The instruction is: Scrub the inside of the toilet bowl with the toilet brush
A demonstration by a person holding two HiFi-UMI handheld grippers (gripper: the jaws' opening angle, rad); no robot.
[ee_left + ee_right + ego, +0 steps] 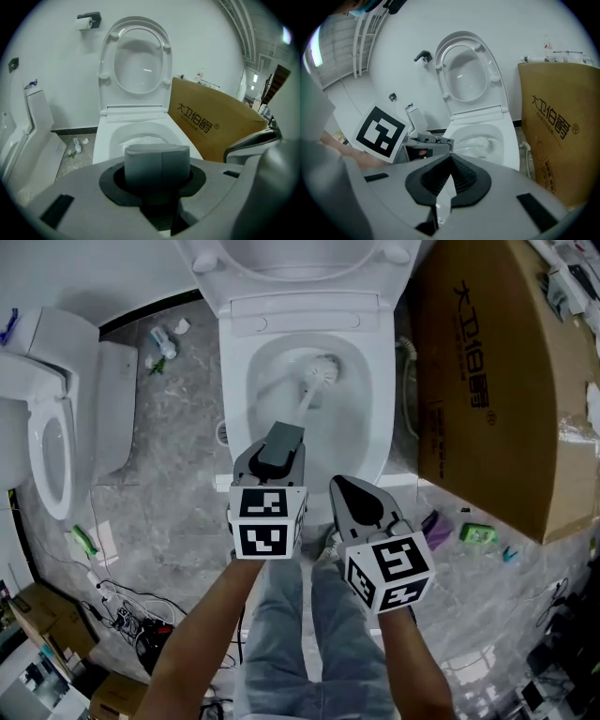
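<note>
The white toilet bowl [236, 381] stands open ahead, lid raised [136, 61]. A toilet brush reaches into it: the white bristle head [324, 371] lies near the back of the bowl and the shaft [307, 403] runs back to a grey handle end [279, 446]. My left gripper [272, 454] is shut on that grey handle [157, 164], just above the bowl's front rim. My right gripper [343, 488] hangs to the right of it, jaws shut with nothing between them [449, 159]. In the right gripper view, the brush head [485, 143] shows inside the bowl [506, 140].
A large cardboard box [497, 381] stands close against the toilet's right side. A second toilet [47, 427] is at the left. A bottle [161, 341] lies on the floor between them. Cables [122, 606] and small green items [478, 533] litter the floor.
</note>
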